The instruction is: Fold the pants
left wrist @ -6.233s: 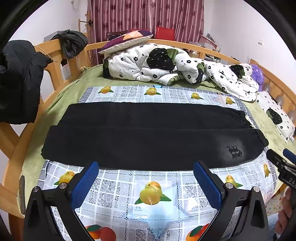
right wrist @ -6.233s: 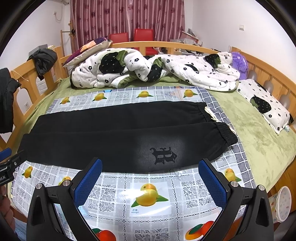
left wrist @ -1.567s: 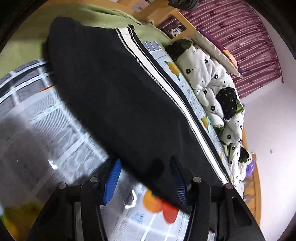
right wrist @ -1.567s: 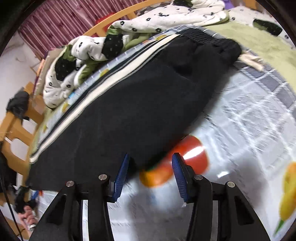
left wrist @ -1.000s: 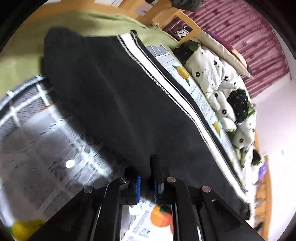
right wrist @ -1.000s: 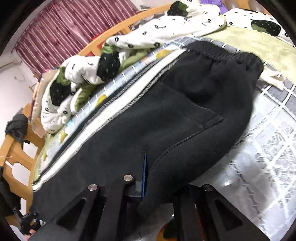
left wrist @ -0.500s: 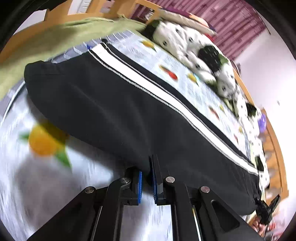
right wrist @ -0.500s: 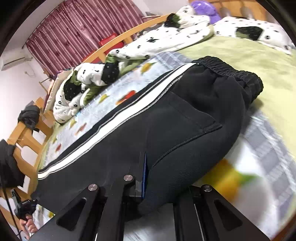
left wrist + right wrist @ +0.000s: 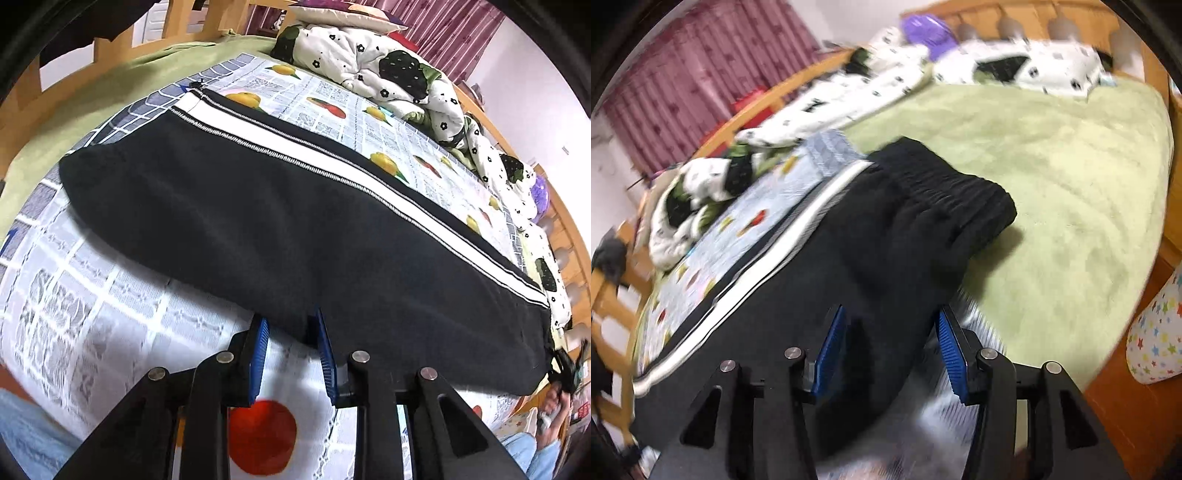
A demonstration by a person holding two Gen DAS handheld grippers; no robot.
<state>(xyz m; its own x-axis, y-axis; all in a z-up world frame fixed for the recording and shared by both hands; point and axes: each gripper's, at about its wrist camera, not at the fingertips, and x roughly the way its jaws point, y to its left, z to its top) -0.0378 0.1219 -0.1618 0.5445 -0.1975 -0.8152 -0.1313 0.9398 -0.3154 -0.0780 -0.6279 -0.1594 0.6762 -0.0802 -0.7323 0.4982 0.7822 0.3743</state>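
The pants [image 9: 295,229] are lying lengthwise across the fruit-print mat [image 9: 96,302] on the bed, folded along their length so the white side stripe [image 9: 332,162] is running along the far edge. On the left, the left gripper [image 9: 291,339] is sitting at the near edge of the black cloth; its jaws have just been opening, and the blue pads [image 9: 258,354] are standing a little apart with the fold's edge between them, no longer pinched. Moving right, the right gripper [image 9: 890,343] is hanging over the waistband end [image 9: 953,199], which is spilling onto the green blanket [image 9: 1071,177]. Its jaws have just been opening too, wider, with black cloth lying loose between the pads.
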